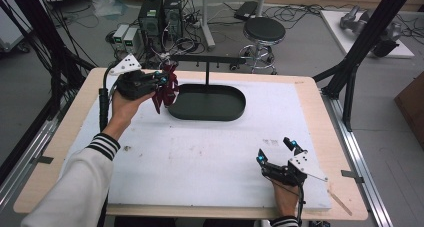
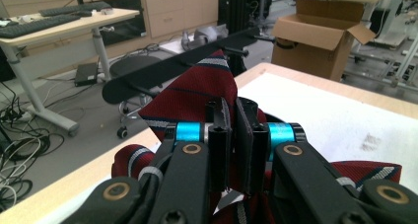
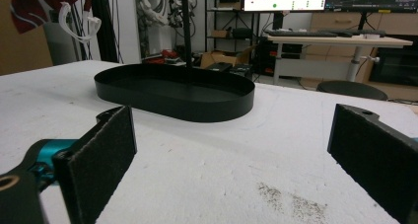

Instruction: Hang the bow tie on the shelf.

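A dark red striped necktie (image 1: 166,91) hangs bunched from my left gripper (image 1: 161,79), held in the air just left of the black oval tray (image 1: 235,107). Seen from the left gripper view, the jaws are shut on the necktie (image 2: 197,93), and my left gripper (image 2: 235,118) points toward the black crossbar (image 2: 167,68) of the stand. A thin post (image 1: 207,73) rises from the tray to that crossbar (image 1: 210,59). My right gripper (image 1: 276,150) rests on the white mat near the front right, open with nothing between its pads (image 3: 101,157). The tray (image 3: 217,110) lies ahead of it.
A white foam mat (image 1: 200,152) covers the wooden table (image 1: 320,117). Beyond the far edge stand a round stool (image 1: 264,29), computer towers (image 1: 160,14) and floor cables. Black frame struts (image 1: 367,34) rise at the right; a cardboard box (image 2: 315,34) sits further off.
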Demonstrator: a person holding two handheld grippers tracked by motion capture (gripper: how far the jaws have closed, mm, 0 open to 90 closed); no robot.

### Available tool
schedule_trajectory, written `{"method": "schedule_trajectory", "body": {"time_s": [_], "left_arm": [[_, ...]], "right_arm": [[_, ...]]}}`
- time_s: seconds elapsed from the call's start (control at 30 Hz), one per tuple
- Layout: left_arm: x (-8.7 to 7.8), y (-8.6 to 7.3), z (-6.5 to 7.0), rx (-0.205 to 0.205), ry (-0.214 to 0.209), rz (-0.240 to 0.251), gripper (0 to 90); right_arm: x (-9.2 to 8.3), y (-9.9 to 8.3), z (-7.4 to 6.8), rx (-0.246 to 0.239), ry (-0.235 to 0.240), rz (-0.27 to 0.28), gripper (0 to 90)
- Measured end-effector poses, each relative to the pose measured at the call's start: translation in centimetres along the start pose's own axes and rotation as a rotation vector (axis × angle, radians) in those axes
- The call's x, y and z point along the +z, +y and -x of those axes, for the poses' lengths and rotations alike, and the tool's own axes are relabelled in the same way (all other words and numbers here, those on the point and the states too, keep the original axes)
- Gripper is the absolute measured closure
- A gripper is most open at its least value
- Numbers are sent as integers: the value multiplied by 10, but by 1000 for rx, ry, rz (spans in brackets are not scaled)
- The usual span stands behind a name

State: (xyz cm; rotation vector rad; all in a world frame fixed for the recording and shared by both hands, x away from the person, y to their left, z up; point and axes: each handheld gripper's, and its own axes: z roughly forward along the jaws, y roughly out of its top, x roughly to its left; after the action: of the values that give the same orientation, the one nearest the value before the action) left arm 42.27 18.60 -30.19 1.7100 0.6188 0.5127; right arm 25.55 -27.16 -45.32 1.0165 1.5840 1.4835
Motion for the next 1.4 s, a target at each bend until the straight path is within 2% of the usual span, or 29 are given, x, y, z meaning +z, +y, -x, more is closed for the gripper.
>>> {"method": "schedule_trajectory", "body": {"time_s": [0.23,0.73,0.83,1.1,1.27,1.4], "left_arm": [[12,11,-10,-3,25,16,841],[36,23,-19,1,60,34,841],[42,25,-21,2,82,46,841],[52,27,-28,-10,120,48,841],[55,27,-30,8,145,32,840],[54,25,-34,6,169,20,839]], "right_arm": [[0,0,0,5,-1,-2,34],[0,0,0,11,-3,1,34],[0,0,0,12,-1,1,34],[0,0,1,14,-1,3,35],[0,0,1,13,-4,5,34],[0,0,1,14,-2,4,34]]}}
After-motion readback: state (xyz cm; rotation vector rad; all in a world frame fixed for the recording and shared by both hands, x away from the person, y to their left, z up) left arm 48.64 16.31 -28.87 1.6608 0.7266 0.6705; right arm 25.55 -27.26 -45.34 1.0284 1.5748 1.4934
